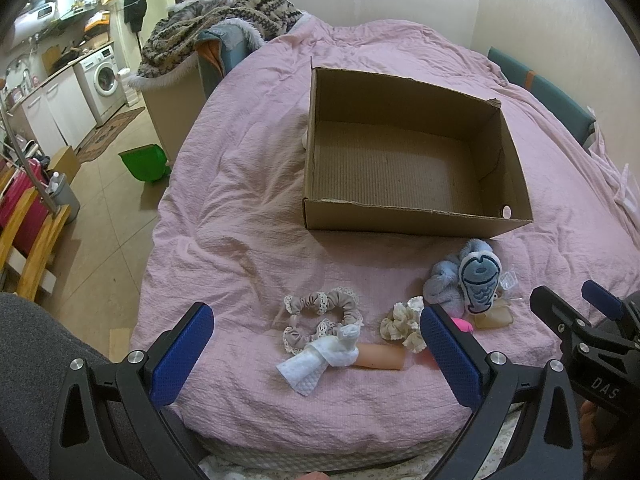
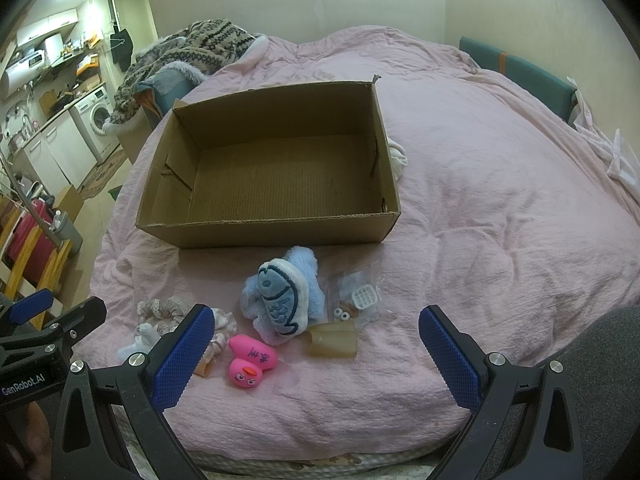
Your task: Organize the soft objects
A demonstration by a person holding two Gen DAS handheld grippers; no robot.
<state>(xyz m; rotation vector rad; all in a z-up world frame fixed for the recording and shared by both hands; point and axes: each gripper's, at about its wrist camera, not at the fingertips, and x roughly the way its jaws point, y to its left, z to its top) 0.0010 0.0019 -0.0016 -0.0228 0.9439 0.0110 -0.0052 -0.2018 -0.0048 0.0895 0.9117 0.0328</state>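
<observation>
A brown cardboard box (image 1: pixel 404 160) sits open and empty on a bed with a pink blanket (image 2: pixel 500 208). All the soft things lie in a bunch on the blanket just in front of the box. Closest to the box is a fluffy blue fish toy (image 2: pixel 280 300). Just beside it, away from the kitchen side, is a clear bag (image 2: pixel 356 296) with small bits inside; they are too small to name, maybe little toy parts. In front of the fish is a pink rubber duck (image 2: pixel 250 360). In the left wrist view only a tiny pink bit of it peeks out. A see-through tan thing (image 2: pixel 334 342) lies next to the duck. Farther toward the kitchen side are a cream scrunchie (image 1: pixel 402 326), partly hidden behind a blue finger, a grey lace scrunchie (image 1: pixel 320 312), and a white cloth (image 1: pixel 320 360) tied on a peach tube (image 1: pixel 380 360). Something white (image 2: pixel 398 160) pokes out from behind the box, mostly hidden. The left claw (image 1: pixel 316 352) is spread wide and holds nothing. The right claw (image 2: pixel 316 352) is spread wide too, empty, above the near edge of the bed.
</observation>
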